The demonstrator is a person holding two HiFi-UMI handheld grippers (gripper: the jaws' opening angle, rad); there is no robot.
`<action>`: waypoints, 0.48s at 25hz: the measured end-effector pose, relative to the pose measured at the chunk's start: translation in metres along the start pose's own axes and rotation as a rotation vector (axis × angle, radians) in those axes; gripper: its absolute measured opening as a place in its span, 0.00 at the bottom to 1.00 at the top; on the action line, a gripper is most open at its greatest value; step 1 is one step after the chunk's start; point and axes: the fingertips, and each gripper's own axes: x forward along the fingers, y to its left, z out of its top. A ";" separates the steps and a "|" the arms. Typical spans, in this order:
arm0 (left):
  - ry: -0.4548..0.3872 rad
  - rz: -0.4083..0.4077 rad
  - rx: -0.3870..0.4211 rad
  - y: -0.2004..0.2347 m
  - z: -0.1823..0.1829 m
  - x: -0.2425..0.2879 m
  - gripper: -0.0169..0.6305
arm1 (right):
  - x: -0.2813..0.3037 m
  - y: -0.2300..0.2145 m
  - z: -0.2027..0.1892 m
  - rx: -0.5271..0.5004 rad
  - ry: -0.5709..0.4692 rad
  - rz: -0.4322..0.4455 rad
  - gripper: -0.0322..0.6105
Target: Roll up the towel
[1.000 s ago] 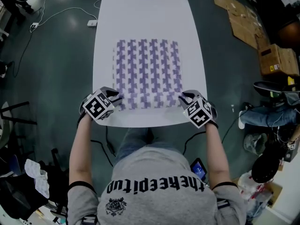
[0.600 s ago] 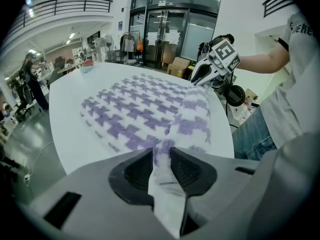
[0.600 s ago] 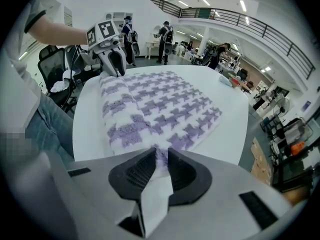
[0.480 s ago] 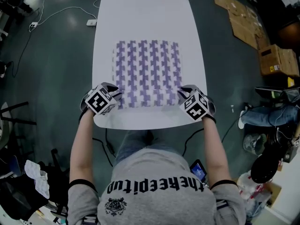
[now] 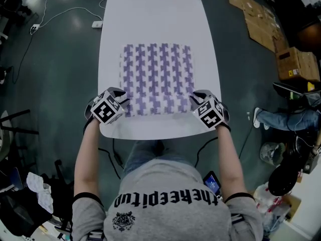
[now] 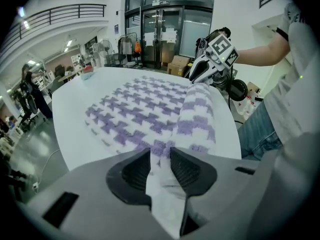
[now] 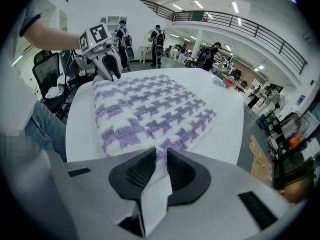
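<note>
While the purple-and-white towel [image 5: 158,74] lies flat on the white table [image 5: 155,14], its near edge is turned over into a thick roll. The roll's long axis runs across the table, from one gripper to the other. The unrolled part stretches away from the person toward the table's far end. At the roll's left end the left gripper [image 5: 123,104] has its jaws closed on the cloth, and the right gripper [image 5: 194,102] clamps the right end the same way. Both forearms reach forward side by side, well apart. The grippers tilt steeply down, marker cubes facing up, near the table's close edge.
</note>
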 end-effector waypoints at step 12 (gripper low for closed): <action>-0.110 0.121 0.231 -0.033 -0.001 -0.056 0.22 | -0.044 0.032 0.006 -0.117 -0.137 0.007 0.18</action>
